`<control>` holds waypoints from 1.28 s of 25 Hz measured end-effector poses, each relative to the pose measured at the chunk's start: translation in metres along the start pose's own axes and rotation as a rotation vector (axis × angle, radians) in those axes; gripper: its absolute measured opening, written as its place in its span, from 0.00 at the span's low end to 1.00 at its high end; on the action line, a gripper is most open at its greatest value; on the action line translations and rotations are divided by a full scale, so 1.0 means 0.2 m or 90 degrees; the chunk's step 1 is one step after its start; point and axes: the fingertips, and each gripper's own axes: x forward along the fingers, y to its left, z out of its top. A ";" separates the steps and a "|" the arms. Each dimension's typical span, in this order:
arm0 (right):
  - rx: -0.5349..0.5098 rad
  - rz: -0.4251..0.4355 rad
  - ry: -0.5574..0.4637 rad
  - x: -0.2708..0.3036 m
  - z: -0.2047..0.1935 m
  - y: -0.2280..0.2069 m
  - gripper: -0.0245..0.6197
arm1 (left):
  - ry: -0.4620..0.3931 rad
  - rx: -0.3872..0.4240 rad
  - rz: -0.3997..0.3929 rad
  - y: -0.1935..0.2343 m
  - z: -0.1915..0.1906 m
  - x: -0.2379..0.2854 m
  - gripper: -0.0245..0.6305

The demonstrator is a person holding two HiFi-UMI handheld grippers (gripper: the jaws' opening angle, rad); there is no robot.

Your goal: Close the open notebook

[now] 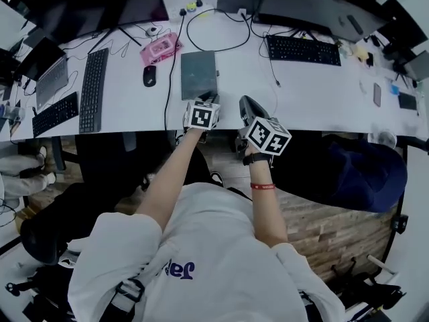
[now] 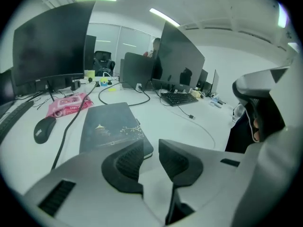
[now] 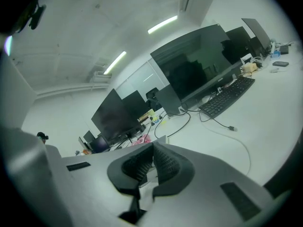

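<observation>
Left gripper (image 2: 150,148): jaws apart, nothing between them, touching nothing. Just beyond its left jaw lies the notebook (image 2: 111,124), cover shut, flat on the desk (image 2: 189,122). Right gripper (image 3: 152,157): jaws together, empty. The closing step appears complete; the next move probably calls only for drawing both grippers clear.

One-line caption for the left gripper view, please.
Open, empty left gripper poised at the near edge of the closed dark notebook on the white desk.
</observation>
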 end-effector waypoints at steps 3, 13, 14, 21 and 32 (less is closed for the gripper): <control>-0.026 0.018 -0.002 -0.02 0.03 0.07 0.06 | -0.043 -0.010 0.014 -0.01 0.06 -0.16 0.21; -0.125 0.051 -0.041 -0.19 0.21 0.21 0.06 | -0.246 -0.022 0.075 0.01 0.37 -0.89 0.21; -0.137 0.050 -0.047 -0.21 0.23 0.21 0.06 | -0.260 -0.022 0.083 0.01 0.38 -0.96 0.21; -0.209 0.082 -0.076 -0.36 0.25 0.34 0.06 | -0.327 -0.034 0.137 0.00 0.35 -1.29 0.14; -0.293 0.111 -0.111 -0.54 0.21 0.51 0.06 | -0.375 -0.028 0.185 -0.10 0.26 -1.48 0.07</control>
